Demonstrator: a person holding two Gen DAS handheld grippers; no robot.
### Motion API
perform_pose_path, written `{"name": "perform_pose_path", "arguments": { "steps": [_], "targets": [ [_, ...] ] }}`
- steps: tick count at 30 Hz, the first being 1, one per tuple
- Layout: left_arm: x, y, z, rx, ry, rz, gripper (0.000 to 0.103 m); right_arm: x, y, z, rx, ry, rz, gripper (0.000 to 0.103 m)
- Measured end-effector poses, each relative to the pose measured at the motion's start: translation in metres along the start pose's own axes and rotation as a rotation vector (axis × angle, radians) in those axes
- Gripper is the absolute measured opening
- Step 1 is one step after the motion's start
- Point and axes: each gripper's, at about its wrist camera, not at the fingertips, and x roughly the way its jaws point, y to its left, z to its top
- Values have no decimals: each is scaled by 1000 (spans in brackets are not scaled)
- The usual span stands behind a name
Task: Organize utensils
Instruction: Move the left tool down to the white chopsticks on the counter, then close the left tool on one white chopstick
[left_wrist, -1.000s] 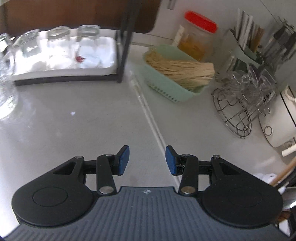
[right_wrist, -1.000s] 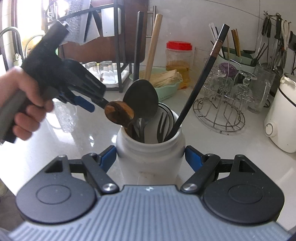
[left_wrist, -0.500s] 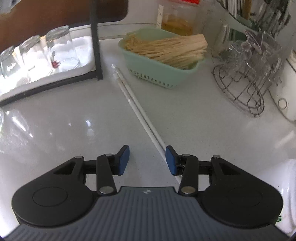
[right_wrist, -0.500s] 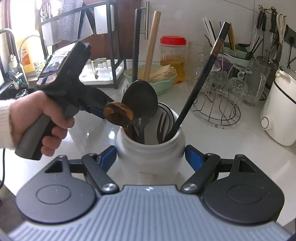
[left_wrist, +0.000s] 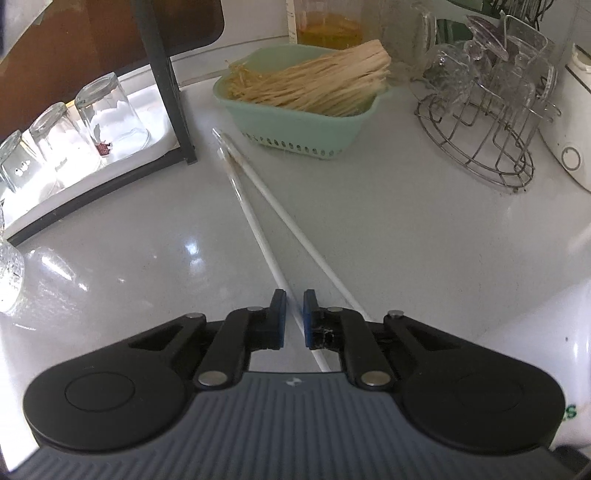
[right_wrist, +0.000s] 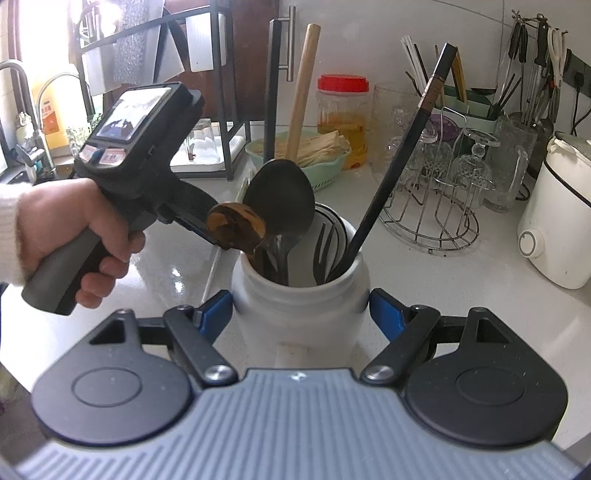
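Left wrist view: we see the left gripper (left_wrist: 294, 317) low over the glossy white worktop (left_wrist: 406, 221), its blue pads closing on the near end of one of two white chopsticks (left_wrist: 255, 221). That stick runs between the jaws; whether the pads already press on it, we cannot tell. The second chopstick (left_wrist: 314, 254) lies just beside it, passing under the right-hand finger; the pair meet at the far tips and splay toward the camera. We judge the step in hand to be picking up a chopstick for transfer to the holder. The sticks are thin, smooth and round, so the next move calls for a firm, centred pinch before any lift, or the stick may roll or pivot.

Beyond the tips stands a perforated mint plastic basket (left_wrist: 306, 125) of straw-coloured strands.

In the right wrist view, the right gripper (right_wrist: 301, 317) brackets a matte white utensil jar (right_wrist: 301, 310), one blue pad at each flank, apparently steadying it. The rounded, narrow-necked jar holds a patterned wooden spoon (right_wrist: 236, 227), a dark spoon (right_wrist: 280, 197), a dark fork and a long black handle.
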Motion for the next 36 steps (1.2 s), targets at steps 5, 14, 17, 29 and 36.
{"name": "perform_pose_path", "arguments": {
  "steps": [5,14,17,29,36],
  "targets": [
    [-7,5,-9,-29,-3,12,7,0,2,1,9,2,-8,83],
    [-29,16,-39,-84,26,7,0,0,3,1,5,1,-11,83],
    [-38,18,-52,-99,37,3,0,0,4,0,9,-2,-13,83],
    [-69,33,-88,-208,53,-58,0,3,4,0,6,-12,-6,83],
    [-52,50,-59,-246,20,-85,3,3,5,2,7,-2,-9,83]
  ]
}}
